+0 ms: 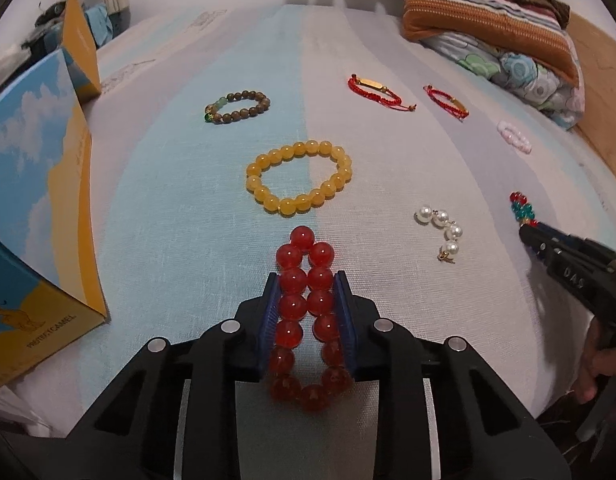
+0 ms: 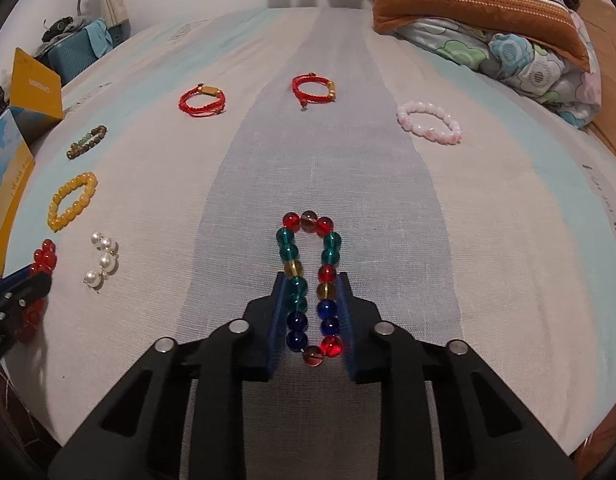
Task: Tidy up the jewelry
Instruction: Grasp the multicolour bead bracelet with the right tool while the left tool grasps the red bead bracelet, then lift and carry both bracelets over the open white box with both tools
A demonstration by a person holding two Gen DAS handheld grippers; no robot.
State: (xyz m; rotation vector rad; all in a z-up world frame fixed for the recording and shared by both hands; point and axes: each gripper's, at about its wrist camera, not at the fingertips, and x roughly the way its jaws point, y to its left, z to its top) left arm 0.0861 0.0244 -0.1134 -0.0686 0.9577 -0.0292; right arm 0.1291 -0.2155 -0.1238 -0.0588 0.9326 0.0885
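My left gripper (image 1: 307, 280) is shut on a red bead bracelet (image 1: 306, 312), squeezed into a long loop between the blue pads, low over the bed. My right gripper (image 2: 311, 280) is shut on a multicolour bead bracelet (image 2: 310, 280), also squeezed long. On the striped bedsheet (image 2: 488, 240) lie a yellow bead bracelet (image 1: 300, 176), a brown bead bracelet (image 1: 238, 107), two red cord bracelets (image 2: 203, 99) (image 2: 314, 89), a pink bead bracelet (image 2: 430, 123) and a pearl piece (image 1: 442, 230). The right gripper shows at the left wrist view's right edge (image 1: 524, 232).
A blue and yellow box (image 1: 40, 208) stands open at the left edge of the bed. A folded striped blanket and floral quilt (image 2: 488, 16) lie at the far right. A blue case (image 2: 76, 56) sits beyond the bed's far left.
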